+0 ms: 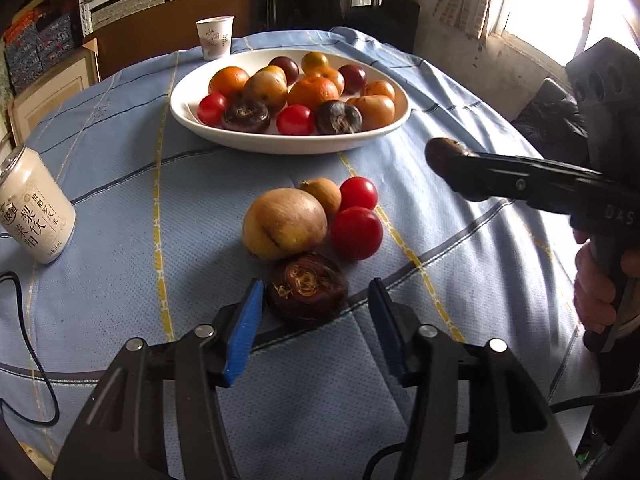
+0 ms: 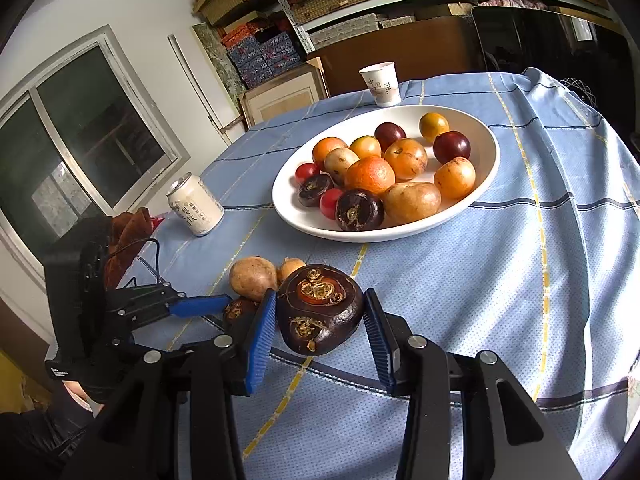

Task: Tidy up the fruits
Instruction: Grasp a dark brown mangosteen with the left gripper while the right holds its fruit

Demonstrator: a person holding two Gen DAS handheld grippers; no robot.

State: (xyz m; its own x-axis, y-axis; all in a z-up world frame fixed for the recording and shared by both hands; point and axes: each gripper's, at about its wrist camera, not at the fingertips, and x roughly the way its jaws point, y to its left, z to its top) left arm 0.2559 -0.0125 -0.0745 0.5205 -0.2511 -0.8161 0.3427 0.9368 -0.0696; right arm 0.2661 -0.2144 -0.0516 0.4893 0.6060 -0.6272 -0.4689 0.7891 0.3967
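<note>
A white bowl [image 1: 184, 116] at mid-table holds several fruits: oranges, red tomatoes, dark plums and dark water chestnuts. Loose on the blue cloth in front of it lie a tan fruit [image 1: 284, 224], a small brown fruit [image 1: 322, 194], two red tomatoes [image 1: 356, 232] and a dark water chestnut [image 1: 308, 294]. My left gripper [image 1: 316, 292] straddles that chestnut; the left pad is at its side and a gap shows at the right pad. My right gripper [image 2: 320, 300] is shut on another dark water chestnut [image 2: 320, 308], held above the cloth, right of the loose fruit.
A pale drink can [image 1: 34, 216] stands at the left and a paper cup [image 1: 215, 37] behind the bowl. A black cable [image 1: 24, 320] loops over the cloth's left edge. A person's hand [image 1: 596, 288] grips the right tool. Shelves with boxes stand behind the table.
</note>
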